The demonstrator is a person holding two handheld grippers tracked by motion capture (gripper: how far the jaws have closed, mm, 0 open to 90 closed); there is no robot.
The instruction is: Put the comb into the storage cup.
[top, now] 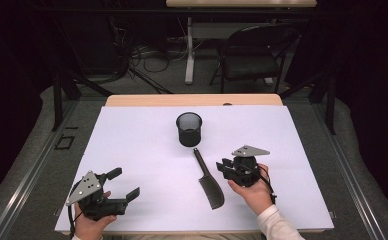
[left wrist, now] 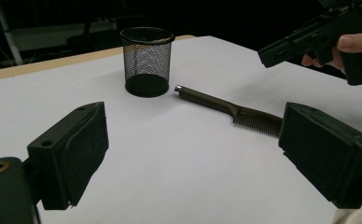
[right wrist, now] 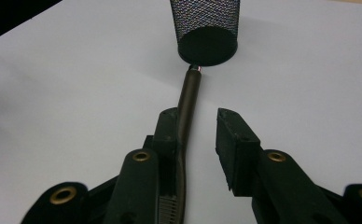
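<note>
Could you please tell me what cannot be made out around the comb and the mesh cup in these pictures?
- Comb teeth: right gripper view, hidden behind a jaw of the right hand-held gripper.
- Comb's far end: left gripper view, behind a jaw of the left hand-held gripper.
- Mesh cup rim: right gripper view, cut off by top edge.

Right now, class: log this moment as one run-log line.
right claw: open, over comb handle | left claw: open, idle | mesh cup: upright, empty
</note>
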